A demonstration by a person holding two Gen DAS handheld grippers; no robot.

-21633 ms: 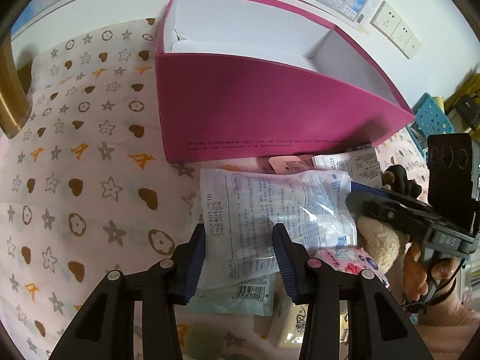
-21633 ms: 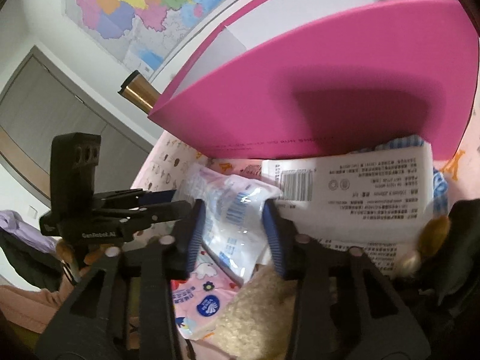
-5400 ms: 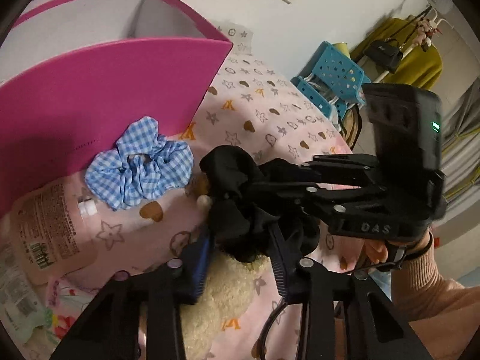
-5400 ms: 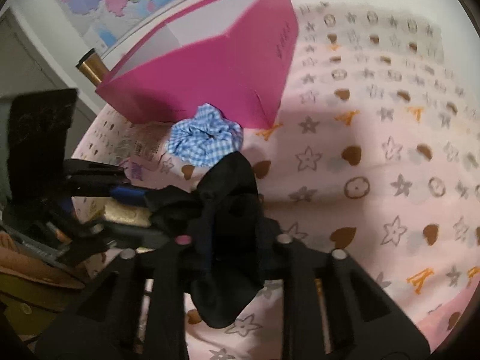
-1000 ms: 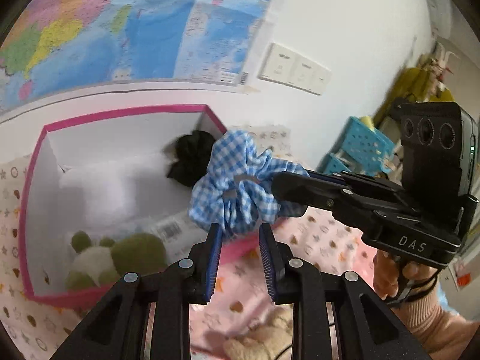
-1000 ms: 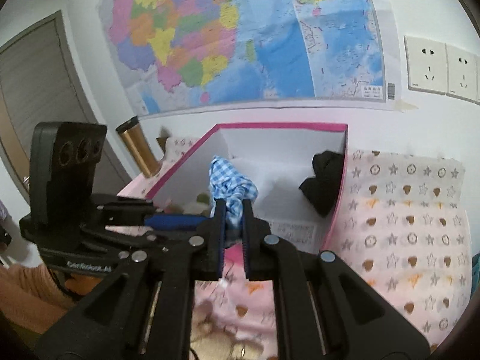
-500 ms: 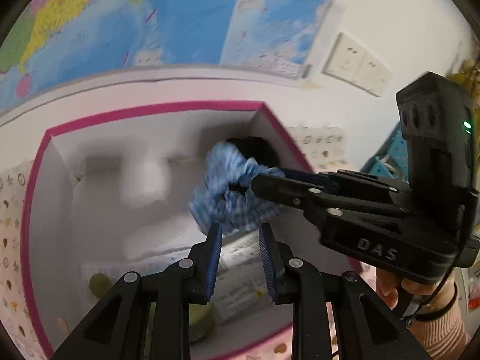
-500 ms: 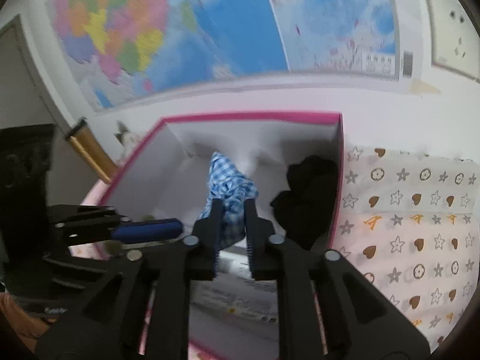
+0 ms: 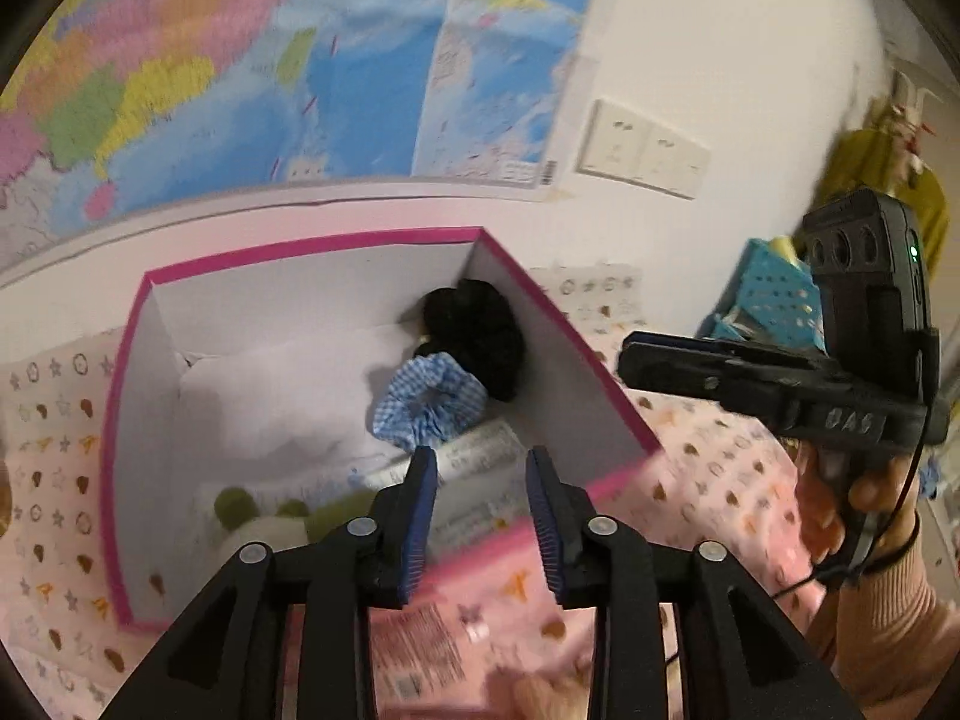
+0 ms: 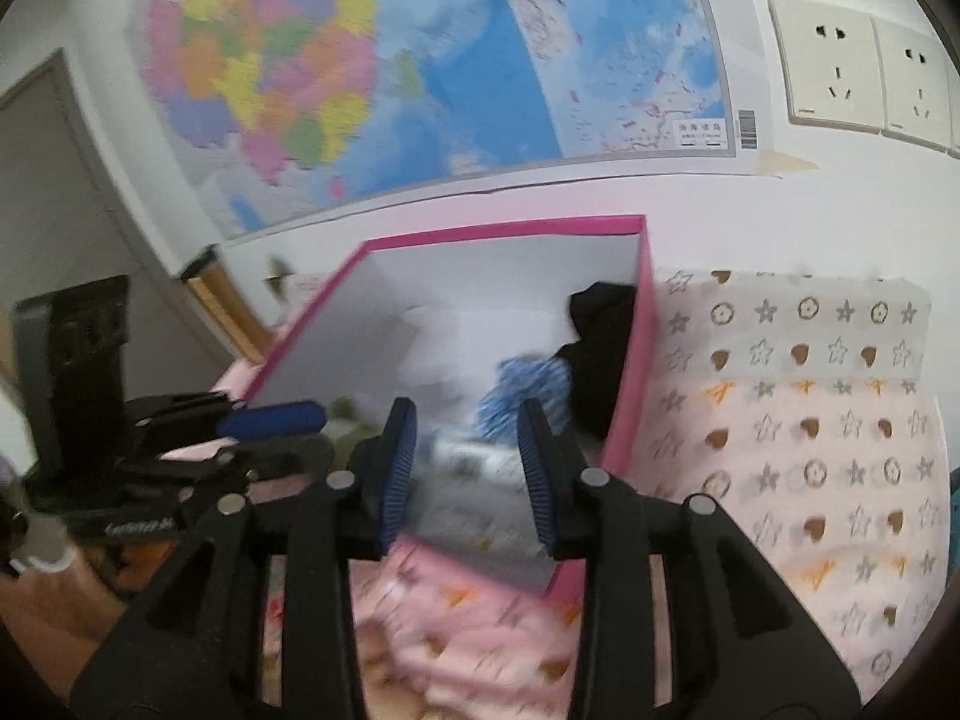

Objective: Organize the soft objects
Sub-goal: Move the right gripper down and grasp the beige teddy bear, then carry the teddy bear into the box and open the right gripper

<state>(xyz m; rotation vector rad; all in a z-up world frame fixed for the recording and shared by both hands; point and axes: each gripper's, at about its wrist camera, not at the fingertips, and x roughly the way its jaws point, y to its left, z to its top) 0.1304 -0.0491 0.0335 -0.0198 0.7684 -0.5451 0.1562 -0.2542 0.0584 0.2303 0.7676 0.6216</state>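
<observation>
In the left wrist view, the left gripper [image 9: 480, 504] sits at the bottom centre of the frame. Its jaws have just been opening and now stand apart with nothing between them. Past its blue pads lies the pink box [image 9: 591, 360] with white inner walls, filling the middle of the frame. The blue gingham scrunchie [image 9: 429, 405] rests inside the box, toward its right side, touching the black scrunchie [image 9: 477, 339] that sits in the far right corner. In front of the gingham one lies a printed white packet [image 9: 480, 450], and at the lower left of the box a green and white plush toy [image 9: 258, 519] shows partly.

The right gripper [image 9: 654, 360] reaches in from the right of that frame, held by a hand [image 9: 864, 498] in a pink sleeve [image 9: 894, 630]. In the right wrist view, the right gripper [image 10: 465, 459] also has jaws that have just been opening, parted and empty, above the box's near edge. The gingham scrunchie [image 10: 528, 390] appears blurred there, beside the black one [image 10: 600, 348] against the box's right wall. A patterned pink cloth [image 10: 810, 420] covers the surface around the box, and a map [image 10: 420, 60] hangs on the wall above.
</observation>
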